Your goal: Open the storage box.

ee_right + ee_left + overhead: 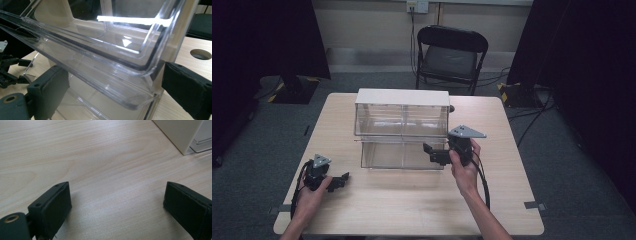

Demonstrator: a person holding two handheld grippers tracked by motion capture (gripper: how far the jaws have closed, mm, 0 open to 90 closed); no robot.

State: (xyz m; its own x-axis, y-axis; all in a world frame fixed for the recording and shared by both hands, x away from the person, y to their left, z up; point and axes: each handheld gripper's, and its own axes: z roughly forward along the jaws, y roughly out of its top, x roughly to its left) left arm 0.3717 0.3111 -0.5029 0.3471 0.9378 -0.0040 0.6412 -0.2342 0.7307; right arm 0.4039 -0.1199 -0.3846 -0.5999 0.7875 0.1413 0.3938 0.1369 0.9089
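We see a light wooden table (412, 210) standing on grey carpet, with a black folding chair (451, 55) behind its far edge. At the middle of the table stands a clear plastic drawer unit (402, 127) with a cream top, two tiers high. Its lower drawer (100, 75) is pulled partway toward us, and its clear front lip juts out past the tier above. Our right gripper (435, 154) is at the right end of that drawer front, held above the table by the right hand (464, 167). In the right gripper view its two black jaws stand apart on either side of the drawer's corner, one below the lip and one out at the side, and we cannot tell whether the pads press on the plastic. Our left gripper (341, 179) lies on the table near the front left, well apart from the unit, in the left hand (314, 192). Its jaws are spread wide over bare wood with nothing between them.
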